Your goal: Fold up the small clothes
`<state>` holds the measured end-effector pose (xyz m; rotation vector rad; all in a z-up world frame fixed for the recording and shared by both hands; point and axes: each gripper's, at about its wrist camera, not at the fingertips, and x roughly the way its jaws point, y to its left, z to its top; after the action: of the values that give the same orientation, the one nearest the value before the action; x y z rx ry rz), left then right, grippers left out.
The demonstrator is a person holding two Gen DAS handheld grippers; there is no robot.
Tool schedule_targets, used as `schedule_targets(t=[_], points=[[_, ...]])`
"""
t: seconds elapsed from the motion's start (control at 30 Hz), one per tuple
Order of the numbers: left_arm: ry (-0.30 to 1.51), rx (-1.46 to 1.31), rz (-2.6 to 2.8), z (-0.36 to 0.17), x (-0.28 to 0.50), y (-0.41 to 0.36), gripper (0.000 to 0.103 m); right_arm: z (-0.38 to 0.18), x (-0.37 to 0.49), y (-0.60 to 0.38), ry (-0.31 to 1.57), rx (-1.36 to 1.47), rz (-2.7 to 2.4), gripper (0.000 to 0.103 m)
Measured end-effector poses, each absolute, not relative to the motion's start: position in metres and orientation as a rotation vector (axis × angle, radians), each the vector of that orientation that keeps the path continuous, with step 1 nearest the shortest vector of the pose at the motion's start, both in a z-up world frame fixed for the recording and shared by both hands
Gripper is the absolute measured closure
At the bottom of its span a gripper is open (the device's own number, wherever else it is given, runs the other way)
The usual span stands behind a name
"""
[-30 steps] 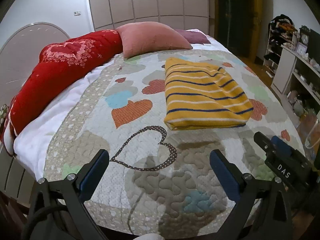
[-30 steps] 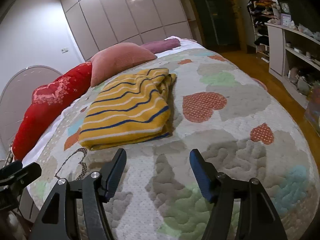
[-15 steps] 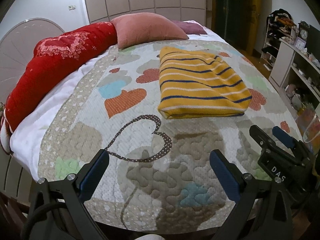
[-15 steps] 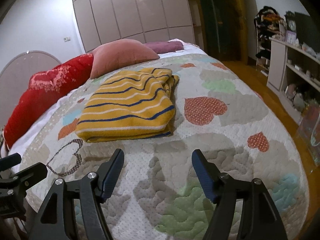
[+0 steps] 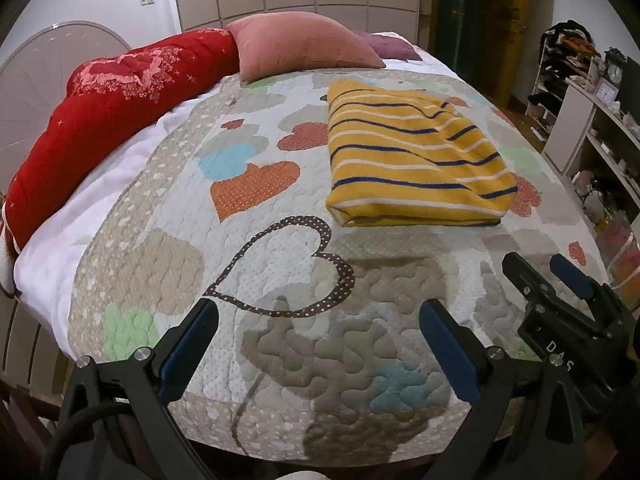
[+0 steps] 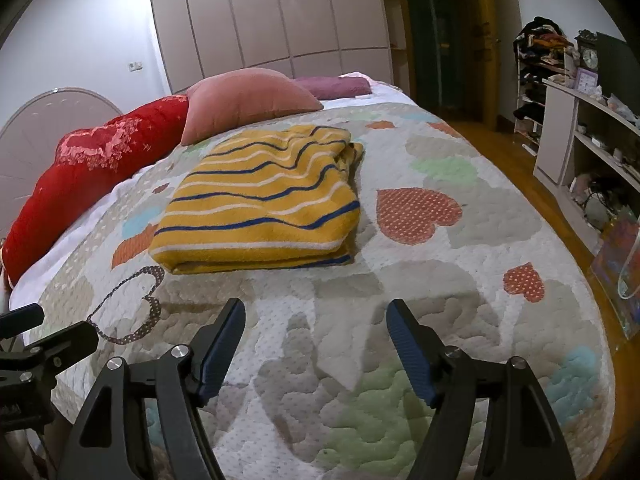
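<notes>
Left wrist view: the left gripper (image 5: 318, 320) hangs over the near edge of a bed, its two blue-padded fingers (image 5: 188, 350) spread wide with nothing between them. Beneath it lies a quilted bedspread (image 5: 160, 264) patterned with coloured hearts, among them a brown dotted heart outline (image 5: 288, 272) just ahead of the fingertips. The yellow striped garment (image 5: 412, 160), folded into a thick rectangle with navy and white stripes, rests flat on the bedspread beyond the heart outline and to the right, well apart from the fingers. A long red cushion (image 5: 100, 120) curves along the left side of the bed, touching a pink pillow (image 5: 304, 44) at the head end, with a purple pillow (image 5: 392, 46) behind it. The right gripper (image 5: 560, 284) shows at the lower right edge, black with a blue pad.

Right wrist view: the right gripper (image 6: 316, 316) also stands released, fingers (image 6: 410, 350) wide apart over the bedspread (image 6: 440, 280), gripping nothing. The yellow striped garment (image 6: 264, 200) lies ahead and slightly left, its folded edge facing the camera, its far end bunched near the pink pillow (image 6: 248, 100). An orange dotted heart (image 6: 416, 212) sits just beside its right edge. The left gripper (image 6: 36, 332) juts in from the left edge. White shelving (image 6: 580, 148) lines the right wall beyond a wooden floor (image 6: 512, 160).
</notes>
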<state>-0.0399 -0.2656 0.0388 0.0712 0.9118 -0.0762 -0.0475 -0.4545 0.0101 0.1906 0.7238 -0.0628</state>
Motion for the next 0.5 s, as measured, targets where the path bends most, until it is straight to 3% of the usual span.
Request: schedule_targets(t=[0.5], points=[[0.932, 0.037, -0.075, 0.0298, -0.0352, -0.2596, 0.003, 0.0022, -0.0437, -0.4457, 0.748, 0.162, -0.044, 0.025]])
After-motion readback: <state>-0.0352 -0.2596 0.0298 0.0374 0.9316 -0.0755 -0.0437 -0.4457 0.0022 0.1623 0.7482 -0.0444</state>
